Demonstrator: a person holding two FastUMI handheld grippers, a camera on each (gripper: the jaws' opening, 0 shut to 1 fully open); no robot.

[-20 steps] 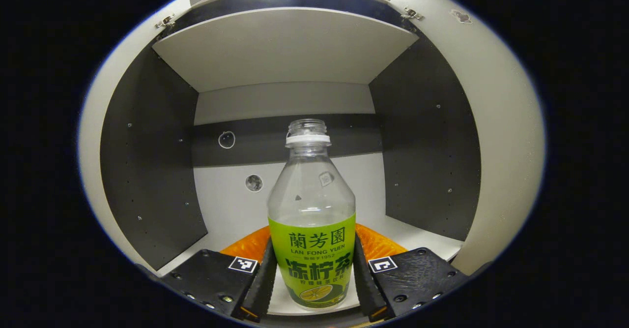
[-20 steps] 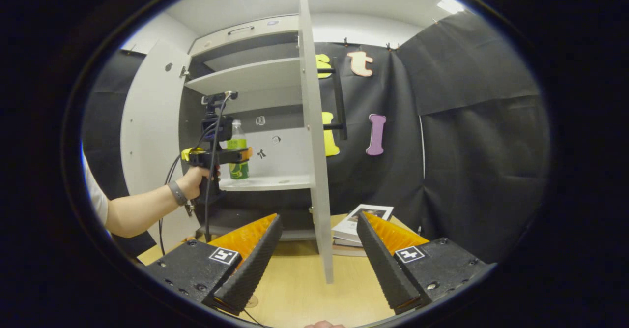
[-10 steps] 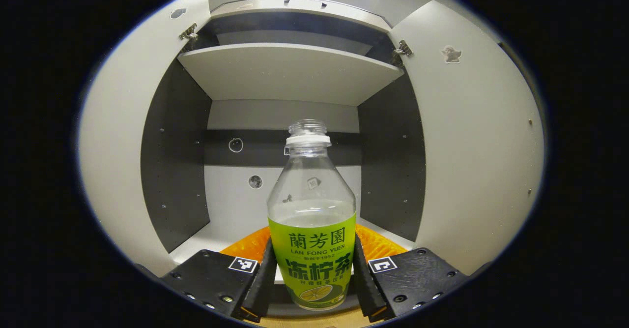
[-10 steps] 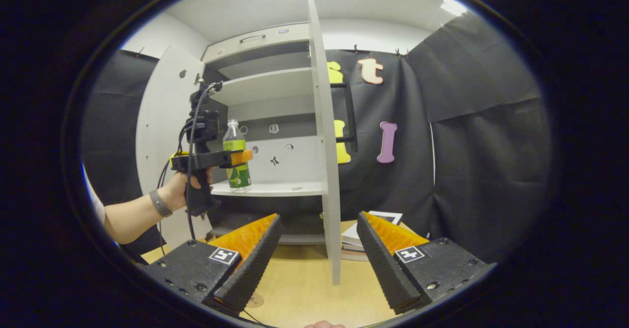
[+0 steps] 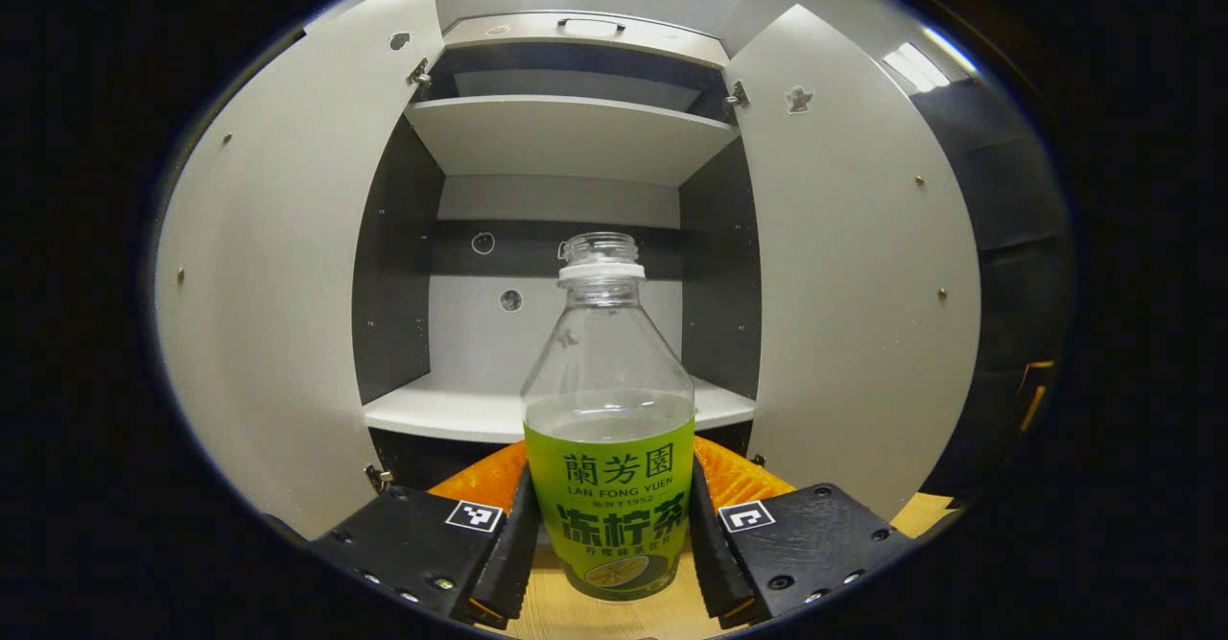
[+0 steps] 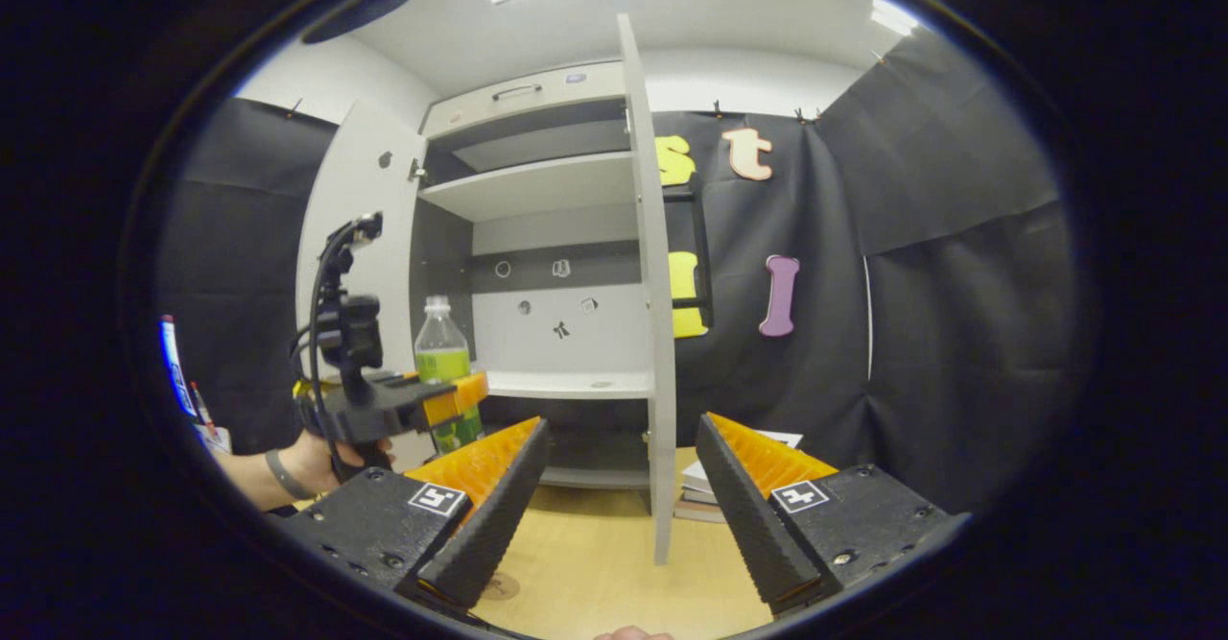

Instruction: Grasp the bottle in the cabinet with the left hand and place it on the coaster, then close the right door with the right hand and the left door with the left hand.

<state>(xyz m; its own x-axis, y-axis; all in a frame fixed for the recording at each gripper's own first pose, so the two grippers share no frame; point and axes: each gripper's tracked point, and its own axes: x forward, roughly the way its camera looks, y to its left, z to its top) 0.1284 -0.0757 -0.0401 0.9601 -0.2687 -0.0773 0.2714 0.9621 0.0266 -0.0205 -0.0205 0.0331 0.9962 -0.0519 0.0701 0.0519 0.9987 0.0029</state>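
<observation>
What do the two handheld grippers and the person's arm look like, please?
Each gripper has dark blocky bodies bearing square black-and-white markers, with ribbed fingers. The left gripper carries a camera with looping black cables on top. The hand wears a grey wristband.

Bottle (image 5: 608, 448) upright btwn left gripper (image 5: 608, 563) fingers, in front of cabinet (image 5: 566, 141), outside it, above table (image 6: 585, 573). Left door (image 5: 278, 266) and right door (image 5: 854, 266) swung open either side. Right gripper (image 6: 614, 506) before right door edge; books (image 6: 705, 491) on table behind it.
</observation>
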